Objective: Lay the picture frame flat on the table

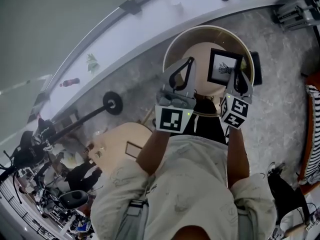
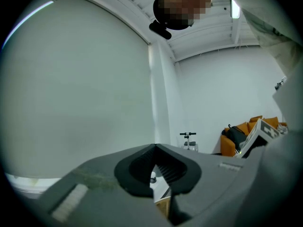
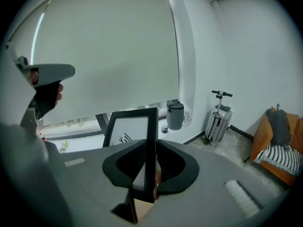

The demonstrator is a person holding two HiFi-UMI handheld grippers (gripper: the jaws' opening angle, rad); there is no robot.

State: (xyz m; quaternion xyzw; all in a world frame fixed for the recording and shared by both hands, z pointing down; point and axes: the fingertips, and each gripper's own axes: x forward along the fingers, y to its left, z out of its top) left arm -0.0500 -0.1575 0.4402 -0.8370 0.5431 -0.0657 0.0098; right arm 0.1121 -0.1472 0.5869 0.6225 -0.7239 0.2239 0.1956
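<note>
The right tool [image 3: 150,151] gripped the picture frame [image 3: 129,129], its two dark pads closed on the frame's right-hand edge (the black border ran straight up between them). In the head view the frame [image 1: 223,66] stood over the round worktop [image 1: 200,32], its printed face turned towards the person. Whether its lower edge touched the worktop could not be told. The left tool [image 2: 155,148] was beside it, its tips brought together with nothing between them, apart from the frame.
</note>
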